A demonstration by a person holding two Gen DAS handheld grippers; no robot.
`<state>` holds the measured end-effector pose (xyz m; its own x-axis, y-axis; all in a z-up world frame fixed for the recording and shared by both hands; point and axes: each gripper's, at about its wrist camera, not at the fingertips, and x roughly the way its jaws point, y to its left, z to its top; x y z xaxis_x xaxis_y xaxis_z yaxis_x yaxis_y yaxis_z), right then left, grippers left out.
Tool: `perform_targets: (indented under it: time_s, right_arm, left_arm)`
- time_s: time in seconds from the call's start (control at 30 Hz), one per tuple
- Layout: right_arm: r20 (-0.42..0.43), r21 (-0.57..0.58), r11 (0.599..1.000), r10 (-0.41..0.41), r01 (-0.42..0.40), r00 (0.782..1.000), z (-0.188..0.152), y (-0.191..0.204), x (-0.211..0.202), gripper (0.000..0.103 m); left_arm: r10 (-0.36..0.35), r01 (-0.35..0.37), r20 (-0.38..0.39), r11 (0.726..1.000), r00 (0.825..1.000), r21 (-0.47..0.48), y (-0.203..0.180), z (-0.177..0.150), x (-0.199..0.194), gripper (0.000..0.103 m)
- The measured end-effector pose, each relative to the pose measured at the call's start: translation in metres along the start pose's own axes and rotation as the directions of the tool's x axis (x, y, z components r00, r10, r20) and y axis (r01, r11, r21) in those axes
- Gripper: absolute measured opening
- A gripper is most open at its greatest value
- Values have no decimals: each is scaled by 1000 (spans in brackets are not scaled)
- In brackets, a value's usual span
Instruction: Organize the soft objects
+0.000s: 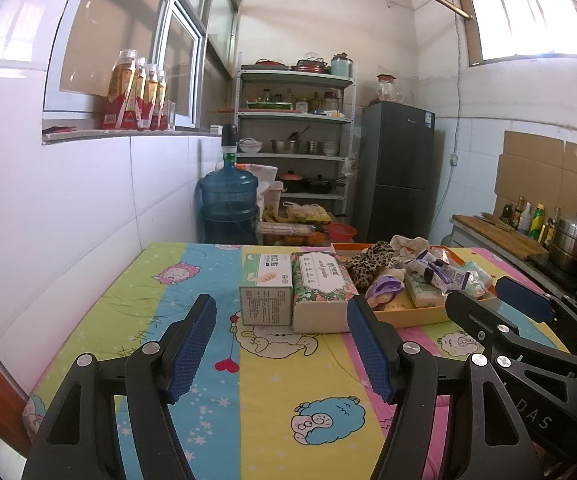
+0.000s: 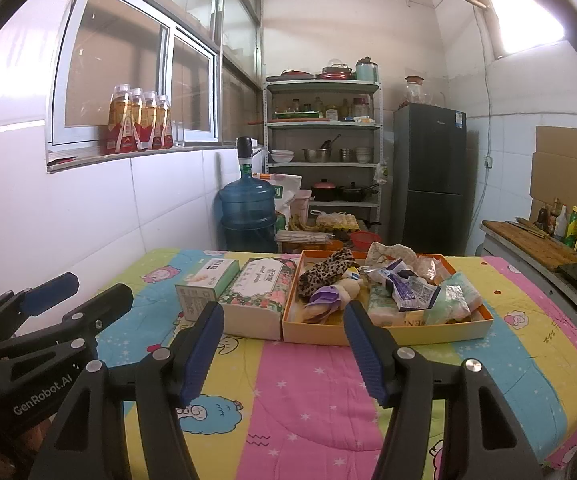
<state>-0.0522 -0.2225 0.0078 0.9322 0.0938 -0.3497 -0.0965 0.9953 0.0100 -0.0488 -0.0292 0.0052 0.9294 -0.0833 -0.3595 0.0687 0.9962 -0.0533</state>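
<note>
An orange tray (image 2: 384, 330) sits on the cartoon-print tablecloth, heaped with soft things: a leopard-print cloth (image 2: 324, 270), a cream plush toy with purple parts (image 2: 344, 292), tissue packs (image 2: 380, 304) and plastic packets (image 2: 408, 286). Left of it lie a floral tissue pack (image 2: 256, 284) and a green-and-white box (image 2: 204, 280). My right gripper (image 2: 283, 312) hovers open just short of the tray, holding nothing. My left gripper (image 1: 280, 308) is open and empty in front of the floral pack (image 1: 320, 280) and box (image 1: 266, 280). Each gripper shows in the other's view: right gripper (image 1: 496, 296), left gripper (image 2: 88, 292).
A white tiled wall runs along the table's left side. Behind the table stand a blue water jug (image 2: 248, 208), a metal shelf (image 2: 324, 128) of cookware and a dark fridge (image 2: 428, 176). A counter with bottles and a steel pot (image 1: 572, 246) lies right.
</note>
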Motion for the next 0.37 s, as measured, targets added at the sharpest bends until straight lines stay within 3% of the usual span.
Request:
perform_targets:
  time_s: [0.37]
  right_arm:
    - [0, 0, 1000, -1, 1, 1000, 0, 0, 0, 62]
  left_arm:
    - [0, 0, 0, 1000, 1000, 0, -1, -1, -1, 70]
